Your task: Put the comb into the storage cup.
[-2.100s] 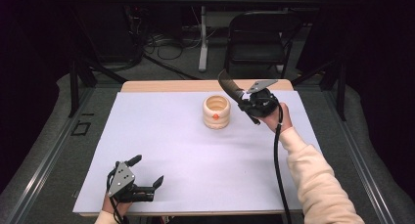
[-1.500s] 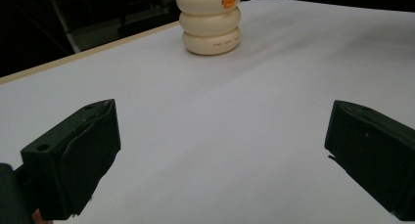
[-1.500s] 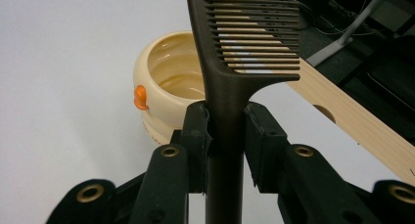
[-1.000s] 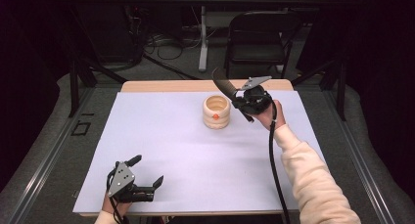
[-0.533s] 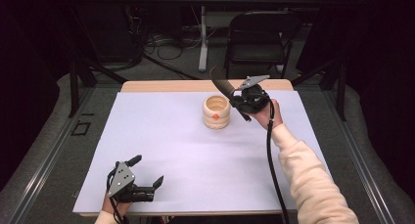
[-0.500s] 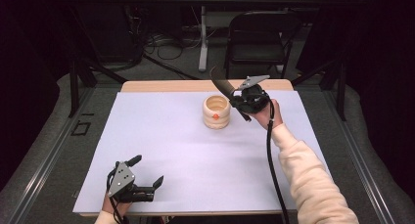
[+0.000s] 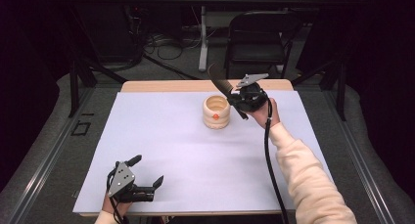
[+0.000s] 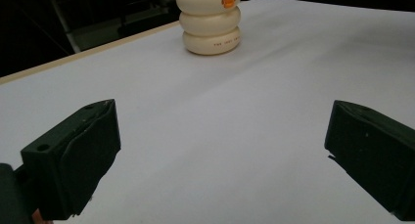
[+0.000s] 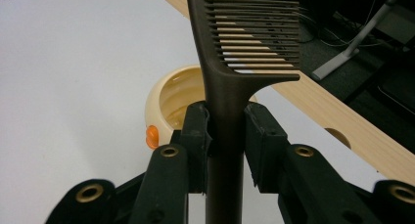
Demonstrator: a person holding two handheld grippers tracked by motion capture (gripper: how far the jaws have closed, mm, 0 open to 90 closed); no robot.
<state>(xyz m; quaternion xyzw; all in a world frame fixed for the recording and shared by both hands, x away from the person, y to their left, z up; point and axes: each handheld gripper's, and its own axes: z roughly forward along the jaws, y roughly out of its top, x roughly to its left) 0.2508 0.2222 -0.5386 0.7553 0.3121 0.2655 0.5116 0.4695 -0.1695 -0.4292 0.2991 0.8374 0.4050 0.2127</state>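
A cream ridged cup (image 7: 216,112) with an orange mark stands upright at the back middle of the white table top (image 7: 195,155). My right gripper (image 7: 234,98) hovers just right of the cup and above it, shut on the handle of a dark comb (image 7: 219,80). The comb's toothed end points up and to the left, over the cup. In the right gripper view the comb (image 9: 244,38) rises between the pads of the gripper (image 9: 226,131), with the cup (image 9: 169,104) behind. My left gripper (image 7: 147,170) rests at the front left, open with nothing between its fingers (image 8: 73,155); the cup (image 8: 210,21) stands far ahead.
The table's wooden back edge (image 7: 166,86) shows beyond the white sheet. A dark chair (image 7: 259,33) and floor cables (image 7: 161,43) lie behind the table. A dark stand leg (image 7: 73,87) stands at the back left.
Since the earliest frame my right gripper has shifted a little to the left with the comb, closer to the cup. The left gripper has kept still.
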